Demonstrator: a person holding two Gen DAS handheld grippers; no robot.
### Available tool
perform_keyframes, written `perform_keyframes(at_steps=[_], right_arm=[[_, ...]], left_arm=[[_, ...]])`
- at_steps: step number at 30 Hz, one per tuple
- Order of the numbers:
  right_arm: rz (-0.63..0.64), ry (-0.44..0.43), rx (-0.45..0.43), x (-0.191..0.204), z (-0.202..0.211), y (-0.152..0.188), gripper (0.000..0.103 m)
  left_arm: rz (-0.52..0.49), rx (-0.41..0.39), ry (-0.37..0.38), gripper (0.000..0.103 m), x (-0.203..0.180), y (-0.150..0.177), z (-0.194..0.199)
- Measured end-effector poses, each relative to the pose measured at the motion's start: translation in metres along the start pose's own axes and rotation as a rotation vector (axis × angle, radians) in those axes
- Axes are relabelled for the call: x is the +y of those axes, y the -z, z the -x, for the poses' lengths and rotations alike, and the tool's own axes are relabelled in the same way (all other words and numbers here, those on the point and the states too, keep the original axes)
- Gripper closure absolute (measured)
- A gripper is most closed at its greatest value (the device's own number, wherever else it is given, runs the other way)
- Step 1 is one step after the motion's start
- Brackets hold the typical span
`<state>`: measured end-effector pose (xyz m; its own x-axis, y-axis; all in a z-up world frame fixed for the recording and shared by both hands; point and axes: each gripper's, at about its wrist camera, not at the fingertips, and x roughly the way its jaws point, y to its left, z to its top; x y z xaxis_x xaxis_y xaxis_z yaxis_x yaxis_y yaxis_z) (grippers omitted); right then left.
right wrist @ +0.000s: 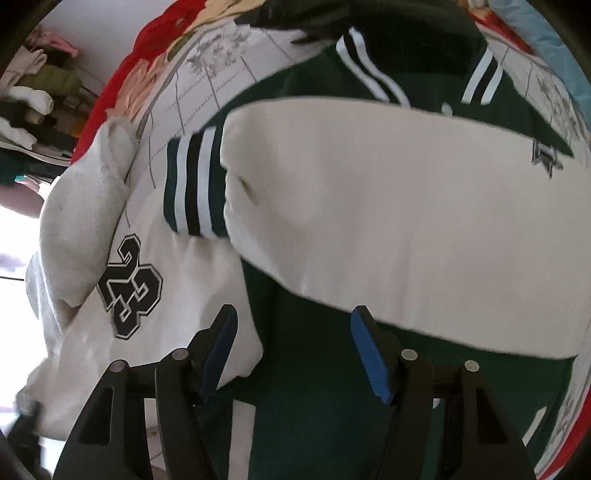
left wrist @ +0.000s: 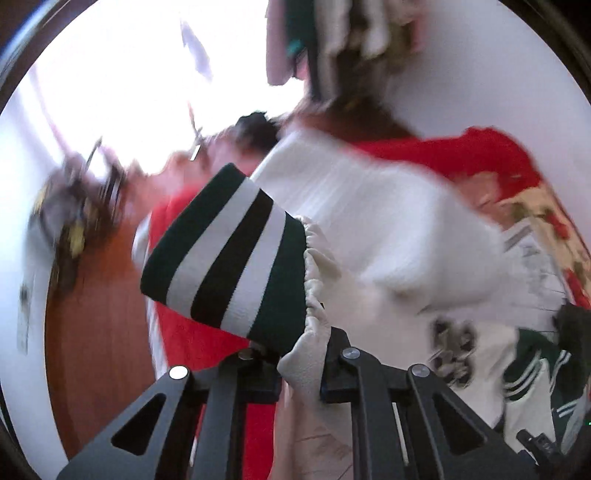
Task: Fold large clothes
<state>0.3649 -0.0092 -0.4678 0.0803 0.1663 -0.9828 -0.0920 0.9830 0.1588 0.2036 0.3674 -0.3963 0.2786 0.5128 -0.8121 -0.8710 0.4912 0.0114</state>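
Observation:
A green varsity jacket (right wrist: 332,387) with cream sleeves lies on a bed. One cream sleeve (right wrist: 406,221) is folded across its green body, its striped cuff (right wrist: 194,184) to the left. A second cream sleeve with a "23" patch (right wrist: 129,288) hangs at the left. My left gripper (left wrist: 301,369) is shut on that sleeve (left wrist: 369,229) just behind its green, white and black striped cuff (left wrist: 229,251) and holds it up in the air. My right gripper (right wrist: 293,350) is open and empty, its blue pads (right wrist: 369,354) just above the green body.
The bedspread (right wrist: 221,74) is white with grey prints and a red floral border (right wrist: 155,33). A rack of hanging clothes (right wrist: 33,96) stands at the far left. A brown wooden door (left wrist: 96,332) and a bright window (left wrist: 129,92) show in the left wrist view.

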Motion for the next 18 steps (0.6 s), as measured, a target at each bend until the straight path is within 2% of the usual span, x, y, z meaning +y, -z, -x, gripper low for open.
perform_keyframes(at_steps=[1, 5, 9, 12, 14, 18], right_arm=[[-0.004, 0.005, -0.008, -0.004, 0.003, -0.003, 0.037], [-0.082, -0.021, -0.029, -0.039, 0.019, -0.012, 0.037], [-0.171, -0.017, -0.067, -0.083, 0.042, -0.009, 0.037], [-0.263, 0.006, -0.085, -0.132, 0.057, -0.001, 0.037], [-0.323, 0.035, -0.091, -0.168, 0.065, 0.008, 0.037], [-0.45, 0.092, -0.09, -0.243, 0.074, 0.031, 0.037]], left_arm=[[-0.033, -0.034, 0.029, 0.093, -0.008, -0.002, 0.004], [-0.209, -0.116, 0.172, 0.094, -0.093, -0.016, 0.015], [-0.428, -0.161, 0.349, 0.094, -0.206, 0.017, 0.044], [-0.619, -0.097, 0.522, 0.095, -0.299, 0.075, 0.075], [-0.707, -0.033, 0.612, 0.095, -0.342, 0.113, 0.091], [-0.896, 0.076, 0.73, 0.095, -0.412, 0.21, 0.116]])
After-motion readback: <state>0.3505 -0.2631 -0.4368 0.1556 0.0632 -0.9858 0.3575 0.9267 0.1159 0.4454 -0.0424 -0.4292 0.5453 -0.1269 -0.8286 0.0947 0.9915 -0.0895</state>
